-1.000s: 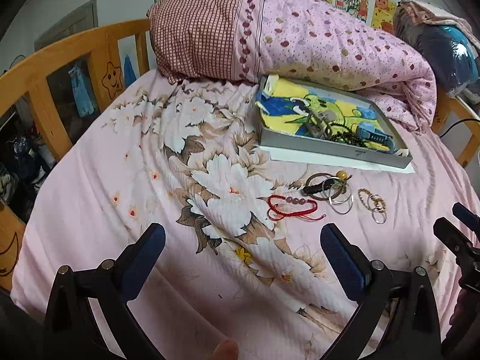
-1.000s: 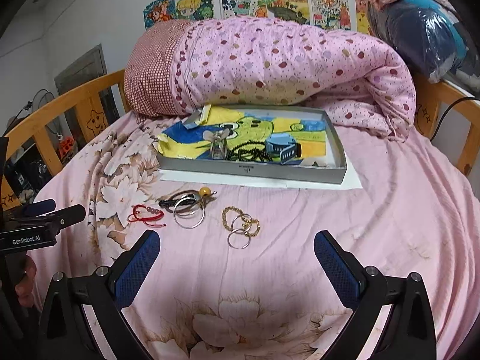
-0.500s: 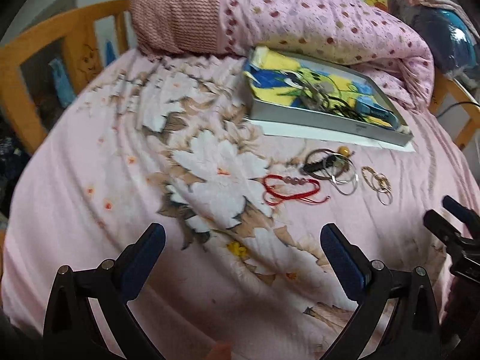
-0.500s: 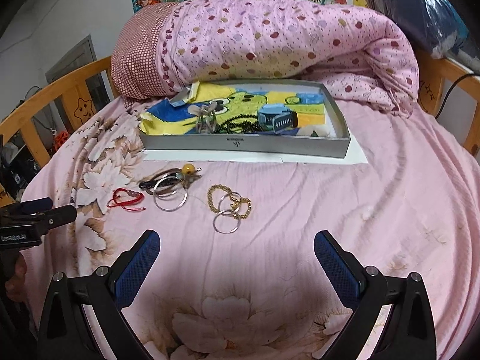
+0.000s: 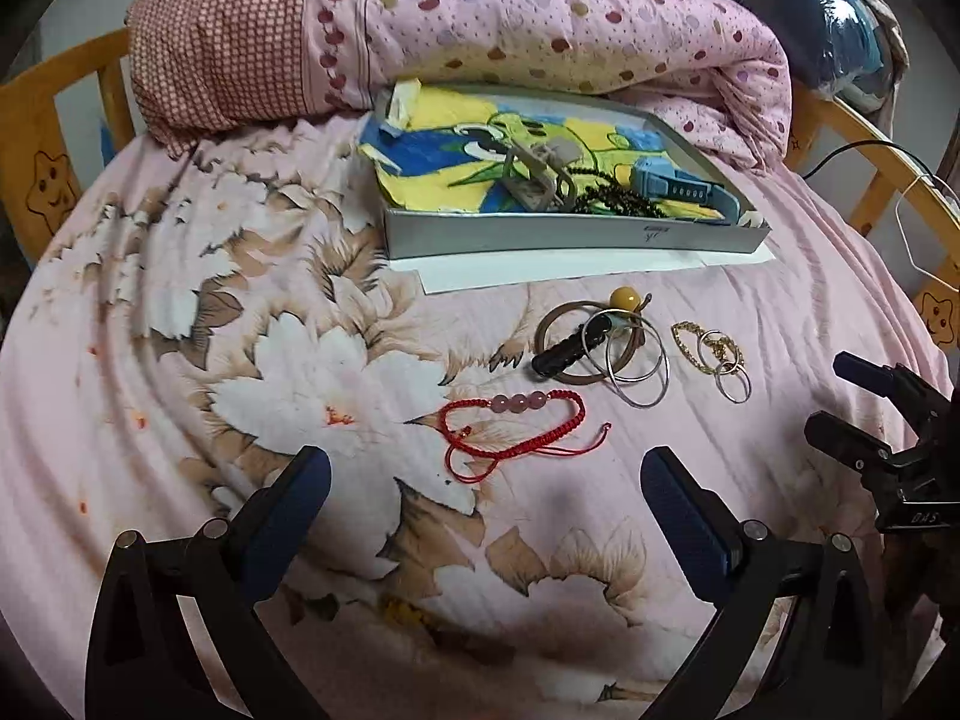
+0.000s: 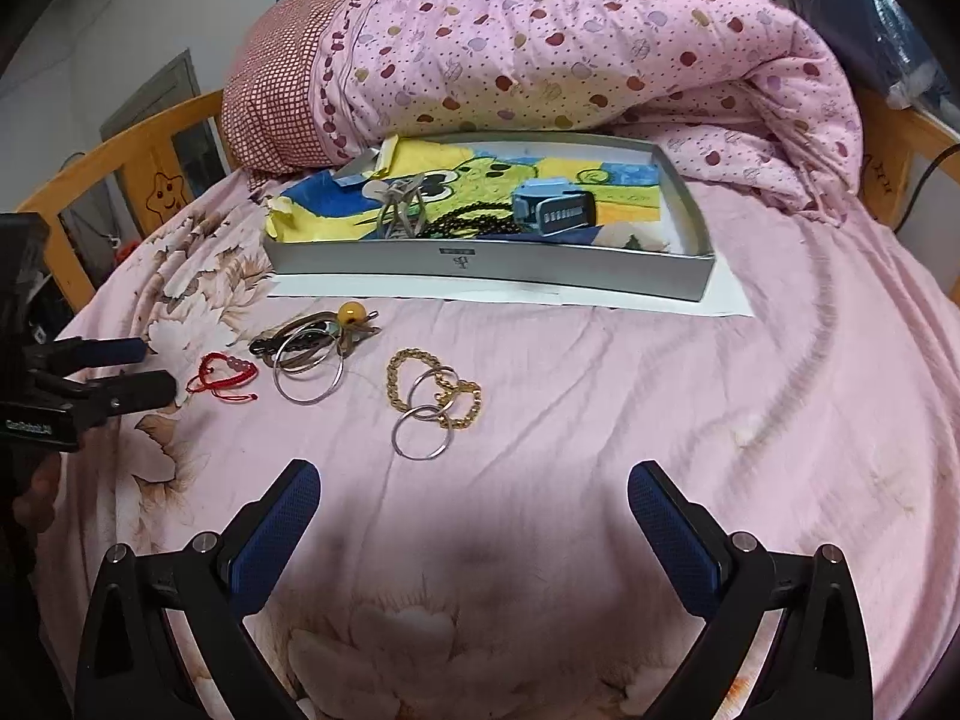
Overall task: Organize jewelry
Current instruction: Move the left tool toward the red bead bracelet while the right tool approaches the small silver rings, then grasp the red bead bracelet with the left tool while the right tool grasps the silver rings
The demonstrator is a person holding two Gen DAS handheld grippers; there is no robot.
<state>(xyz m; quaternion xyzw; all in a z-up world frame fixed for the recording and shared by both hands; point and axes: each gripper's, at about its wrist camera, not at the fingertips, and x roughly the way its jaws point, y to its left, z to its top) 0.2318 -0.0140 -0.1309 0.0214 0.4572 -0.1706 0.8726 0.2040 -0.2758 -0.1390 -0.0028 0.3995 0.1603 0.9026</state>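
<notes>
- The left gripper hangs with jaws wide apart and nothing between them; the red bracelet lies on the sheet just ahead of the gap, a little right of its centre line.
- The bracelet's long axis runs crosswise to the jaws, beads on the far side, loose cord ends trailing to the right.
- Further ahead and to the right lie the hoops and, beyond them, the gold chain.
- The right gripper also has its jaws apart and empty; the gold chain sits ahead, left of its centre line.
- My judgement: the left gripper is nearer the red bracelet, the right nearer the chain.
- The tray, already holding some pieces, lies well ahead of both grippers, past all the loose jewelry.
- Writing: "GenRobot.AI" shows on the left gripper's body in the right view; the tray wall carries a small mark too small to read.
</notes>
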